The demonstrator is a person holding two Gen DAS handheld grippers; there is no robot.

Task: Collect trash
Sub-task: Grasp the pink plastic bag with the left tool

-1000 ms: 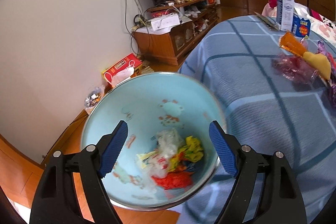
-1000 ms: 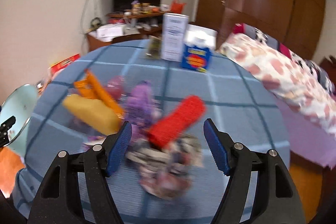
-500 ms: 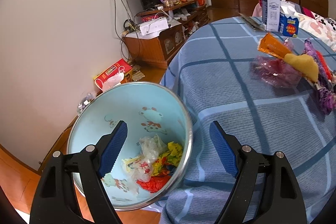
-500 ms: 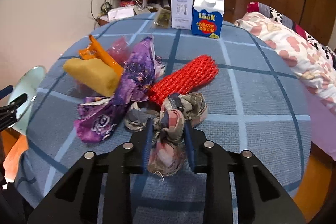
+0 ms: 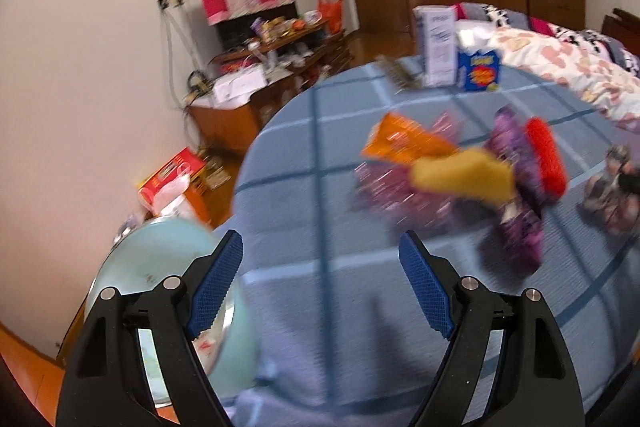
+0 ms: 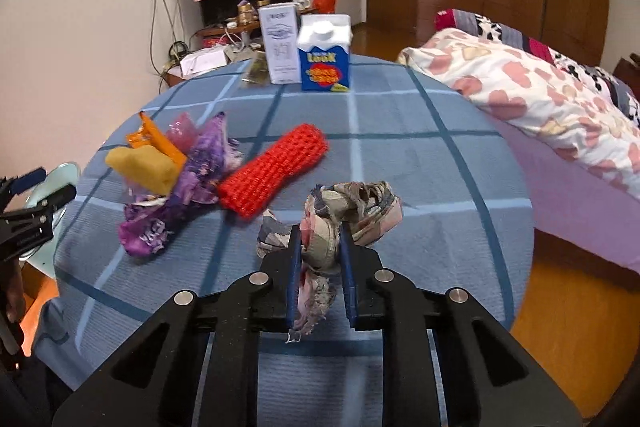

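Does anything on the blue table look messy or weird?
Yes. Crumpled trash lies in a jumble on the tablecloth: a purple wrapper, an orange wrapper, a yellow lump and a red mesh sleeve. The right gripper pinches a frayed cloth scrap.

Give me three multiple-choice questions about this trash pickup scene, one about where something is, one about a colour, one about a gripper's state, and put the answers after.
1. Where does the blue carton stand?
A. at the far side of the table
B. inside the bin
C. on the bed

2. What colour is the mesh roll on the table?
A. green
B. red
C. white

3. What is the right gripper doing?
A. hanging open over the bin
B. shut on the milk carton
C. shut on the rag bundle

Answers: 1 A, it stands by the white box at the table's far edge. 2 B, the mesh is bright red. 3 C, both pads press the cloth.
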